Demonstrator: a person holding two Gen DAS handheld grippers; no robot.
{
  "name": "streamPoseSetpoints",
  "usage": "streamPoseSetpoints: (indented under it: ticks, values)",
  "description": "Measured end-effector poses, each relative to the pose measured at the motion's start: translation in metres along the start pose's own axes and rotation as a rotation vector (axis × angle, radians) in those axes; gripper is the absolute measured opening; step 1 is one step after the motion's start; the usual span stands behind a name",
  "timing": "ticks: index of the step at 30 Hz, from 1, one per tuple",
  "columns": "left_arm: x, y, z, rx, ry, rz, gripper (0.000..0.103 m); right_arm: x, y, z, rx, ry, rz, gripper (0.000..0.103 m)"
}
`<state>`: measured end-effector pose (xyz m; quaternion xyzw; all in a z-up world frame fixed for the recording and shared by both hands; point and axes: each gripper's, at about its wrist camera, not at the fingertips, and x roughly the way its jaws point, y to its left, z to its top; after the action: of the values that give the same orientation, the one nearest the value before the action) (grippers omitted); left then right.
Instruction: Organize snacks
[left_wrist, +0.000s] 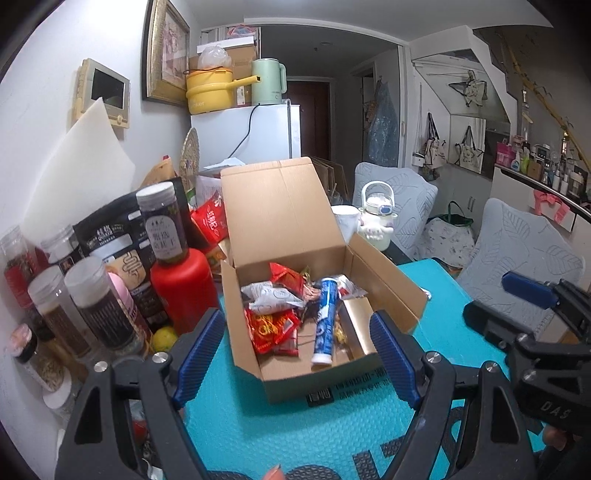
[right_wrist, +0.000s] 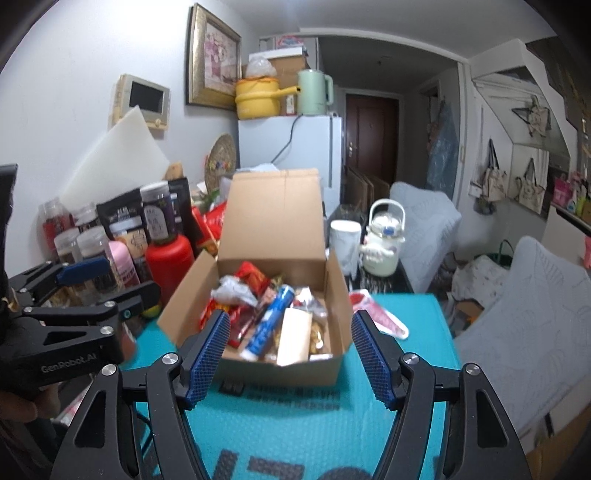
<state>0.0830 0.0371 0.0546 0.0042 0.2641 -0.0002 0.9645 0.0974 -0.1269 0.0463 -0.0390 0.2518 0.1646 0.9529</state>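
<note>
Your teal mat (left_wrist: 280, 424) covers the table and carries the open cardboard box (left_wrist: 384, 284), whose lid flap stands upright at the far side and whose side flaps splay outward. You hold both grippers low over the near edge of the mat, tilted downward toward the box and side by side. Your left gripper (left_wrist: 295, 354) has its jaws well apart with nothing between the blue pads; the box front lies beyond them, not touched. Your right gripper (right_wrist: 288, 360) likewise stands with its jaws apart and empty, framing the near wall of the box without contact. Inside the box the snacks lie in a loose heap: a blue tube (left_wrist: 325, 325) runs lengthwise down the middle, a gold-coloured carton (left_wrist: 360, 325) sits along its right, red packets (left_wrist: 271, 330) lie to its left, and a white wrapper (left_wrist: 271, 297) rests toward the back. More wrappers at the rear are too jumbled to identify. One pink-and-white packet (right_wrist: 380, 314) lies on the mat outside the box, just beside its right wall. Left of the box stand a red bottle (left_wrist: 183, 286) and a cluster of clear jars (left_wrist: 99, 302); behind it, a white kettle-shaped jug (left_wrist: 376, 214).
</note>
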Motion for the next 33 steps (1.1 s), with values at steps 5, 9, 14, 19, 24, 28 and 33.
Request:
streamPoseSetpoints:
  ticks: [5,9,14,19,24,28,33]
  values:
    - [0.003,-0.002,-0.011,0.002,0.027,-0.011,0.081,0.006,-0.002,-0.017,0.032,0.046,0.004,0.069]
    - [0.005,-0.004,-0.017,0.003,0.038,-0.01,0.081,0.008,-0.003,-0.023,0.031,0.066,-0.011,0.069]
    - [0.008,-0.004,-0.02,0.002,0.055,-0.011,0.081,0.009,-0.003,-0.026,0.025,0.068,-0.008,0.069]
    - [0.013,-0.004,-0.021,0.001,0.071,-0.023,0.081,0.011,-0.004,-0.026,0.022,0.073,-0.008,0.069]
    - [0.017,-0.004,-0.022,-0.007,0.08,-0.027,0.081,0.012,-0.004,-0.026,0.024,0.08,-0.007,0.069]
    - [0.019,-0.004,-0.022,-0.004,0.088,-0.03,0.081,0.012,-0.006,-0.027,0.025,0.079,-0.01,0.069]
    - [0.022,-0.005,-0.021,-0.003,0.093,-0.036,0.081,0.014,-0.009,-0.028,0.033,0.084,-0.016,0.069]
